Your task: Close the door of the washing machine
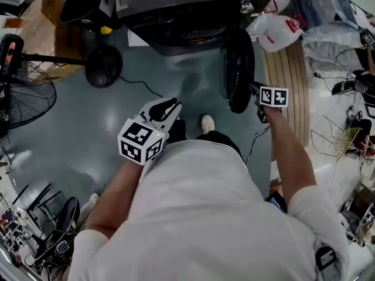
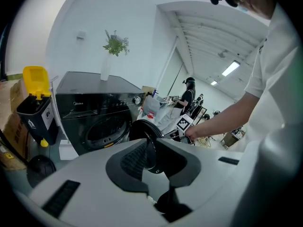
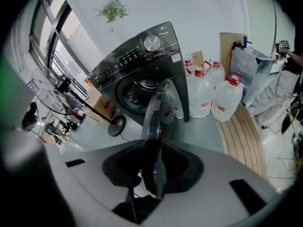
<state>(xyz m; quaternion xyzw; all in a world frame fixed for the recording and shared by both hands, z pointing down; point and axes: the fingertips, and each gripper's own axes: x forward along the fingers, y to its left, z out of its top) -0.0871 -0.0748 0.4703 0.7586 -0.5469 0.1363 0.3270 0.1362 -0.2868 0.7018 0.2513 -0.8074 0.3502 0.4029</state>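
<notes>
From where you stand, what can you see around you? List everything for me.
washer: one, black, straight ahead
door: one, dark, round, swung open at the washer's front
plant: one, green, in a white vase on top of the washer
bin: one, black with a yellow lid, left of the washer
fan: one, black, far left
water jugs: at least three, clear with red caps, right of the washer
slatted board: one, pale wood, lying flat beside the jugs
left hand-held gripper: one, white and black, open, holding nothing
right hand-held gripper: one, white and black, shut on the door's edge
</notes>
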